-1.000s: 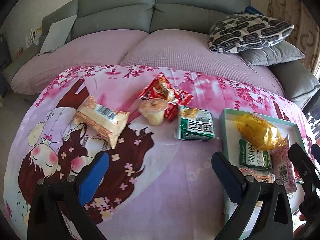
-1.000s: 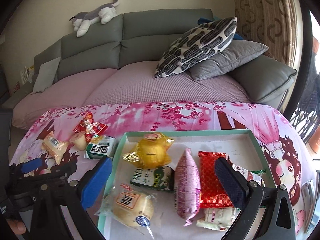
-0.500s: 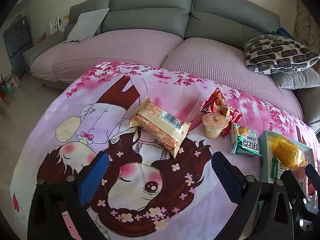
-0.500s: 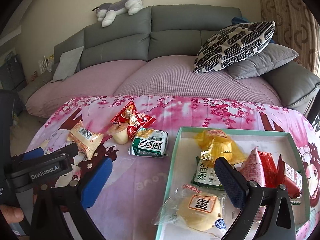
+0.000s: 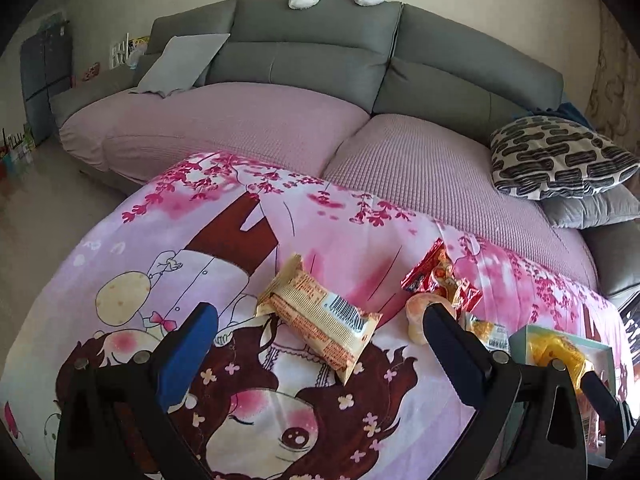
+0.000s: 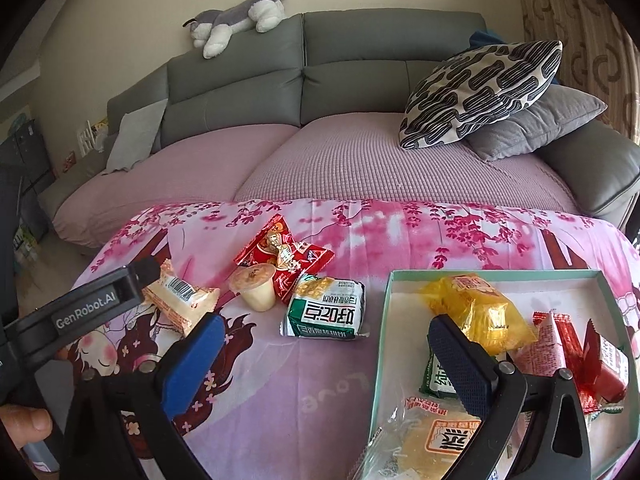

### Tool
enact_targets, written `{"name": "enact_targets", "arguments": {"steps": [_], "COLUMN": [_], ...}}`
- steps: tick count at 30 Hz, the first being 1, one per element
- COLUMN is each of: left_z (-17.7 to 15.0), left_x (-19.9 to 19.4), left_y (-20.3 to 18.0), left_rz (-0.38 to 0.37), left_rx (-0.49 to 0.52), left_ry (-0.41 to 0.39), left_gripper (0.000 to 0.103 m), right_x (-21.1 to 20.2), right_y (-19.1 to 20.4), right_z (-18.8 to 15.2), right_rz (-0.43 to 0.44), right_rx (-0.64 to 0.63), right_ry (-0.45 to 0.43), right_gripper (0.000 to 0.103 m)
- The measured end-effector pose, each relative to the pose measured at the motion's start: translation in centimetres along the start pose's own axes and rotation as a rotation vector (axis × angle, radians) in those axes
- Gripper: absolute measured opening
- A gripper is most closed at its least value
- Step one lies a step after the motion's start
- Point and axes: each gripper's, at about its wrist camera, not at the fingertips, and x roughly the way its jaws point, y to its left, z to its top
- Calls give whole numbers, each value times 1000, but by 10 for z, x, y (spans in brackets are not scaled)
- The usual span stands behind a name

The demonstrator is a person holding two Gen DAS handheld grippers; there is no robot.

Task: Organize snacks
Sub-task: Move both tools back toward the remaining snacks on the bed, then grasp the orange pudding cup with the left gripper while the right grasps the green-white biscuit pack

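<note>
A beige cracker pack (image 5: 320, 316) lies on the pink cartoon cloth, just ahead of my open, empty left gripper (image 5: 316, 344); it also shows in the right wrist view (image 6: 180, 298). Beside it are a pudding cup (image 6: 254, 286), a red snack bag (image 6: 286, 258) and a green-white pack (image 6: 326, 312). A teal box (image 6: 496, 274) at the right holds several snacks, among them a yellow pack (image 6: 476, 308). My right gripper (image 6: 322, 354) is open and empty, straddling the box's left wall. The left gripper's finger (image 6: 96, 304) shows at the left of the right wrist view.
The cloth (image 5: 200, 248) covers a table in front of a grey sofa (image 5: 312, 52) with pink seat covers. A patterned pillow (image 6: 480, 92) and a grey pillow (image 6: 536, 124) lie at the right. A plush dog (image 6: 236, 16) lies on the sofa back.
Both grippers swung left. The left one moved from near the box to facing the cracker pack. The right one moved from above the box's middle to its left edge. Both stayed open.
</note>
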Motion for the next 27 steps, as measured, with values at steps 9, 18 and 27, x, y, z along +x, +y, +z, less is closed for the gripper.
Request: {"name": "enact_targets", "arguments": {"steps": [9, 18, 27], "left_z": [7, 5, 2], "left_x": [18, 51, 70], "left_y": [-26, -52, -74], "left_rz": [-111, -149, -206], "left_rx": [39, 98, 151], "left_ry": [30, 94, 137], "left_gripper": [102, 102, 83], "right_x": [24, 52, 60], "right_y": [4, 1, 4], "right_z": [7, 11, 13], "right_rz": [-17, -18, -36], "right_rx": [-6, -8, -42], "right_ry": [19, 57, 59], "right_gripper": [93, 83, 79]}}
